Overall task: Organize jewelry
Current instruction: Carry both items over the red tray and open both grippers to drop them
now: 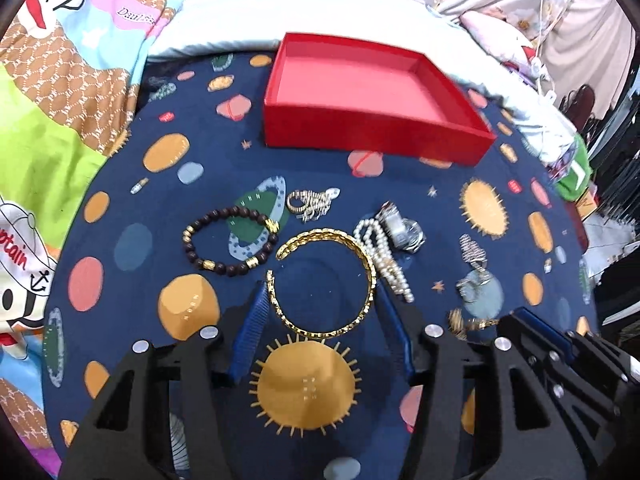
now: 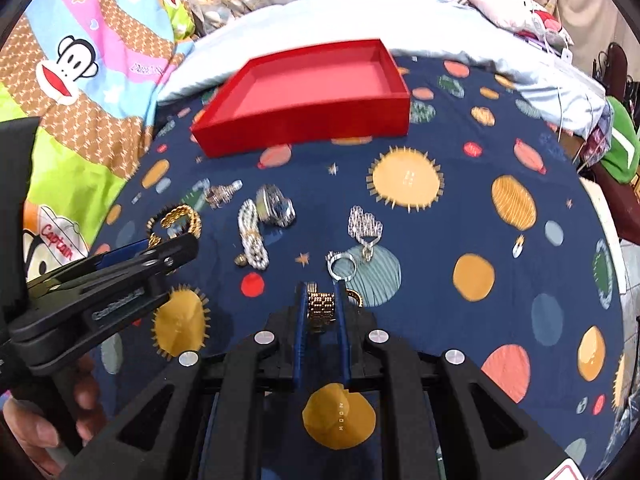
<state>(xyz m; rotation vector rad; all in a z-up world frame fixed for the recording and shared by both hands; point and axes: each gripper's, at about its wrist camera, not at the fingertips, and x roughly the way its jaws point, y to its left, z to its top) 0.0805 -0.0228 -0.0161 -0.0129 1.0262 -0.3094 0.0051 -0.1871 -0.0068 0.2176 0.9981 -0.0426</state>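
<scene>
We take the red box (image 1: 372, 92) as our landmark; it stands open on the dark blue cloth with planets and suns (image 1: 120, 184), and we see nothing inside it. All the jewelry lies on the cloth on the near side of the box, apart from it.

The left hand-held gripper (image 1: 322, 300) has its two blue fingers (image 1: 250, 320) half spread around the gold bangle (image 1: 326, 280), one on each side. The pads seem to touch its outer rim, but we cannot tell for sure if they press on it (the bangle has an opening at its left side).

Beyond the bangle, toward the box, there is a dark bead bracelet (image 1: 230, 240) at the left, a small heap of silver and gold rings (image 1: 312, 202) in the middle, and a pearl bracelet (image 1: 384, 256) beside a silver watch (image 1: 402, 228) at the right.

The right hand-held gripper (image 2: 320, 308) has its fingers almost pressed together, and they pinch a gold link band (image 2: 321, 306) between them. Just beyond its tips, toward the box, lie a silver ring (image 2: 341, 266) and a silver crystal pendant (image 2: 365, 224) (both on a pale blue planet or close to it). At the lower left of the right wrist view we see a hand (image 2: 44, 420) of the person around the handle of the left tool.
</scene>
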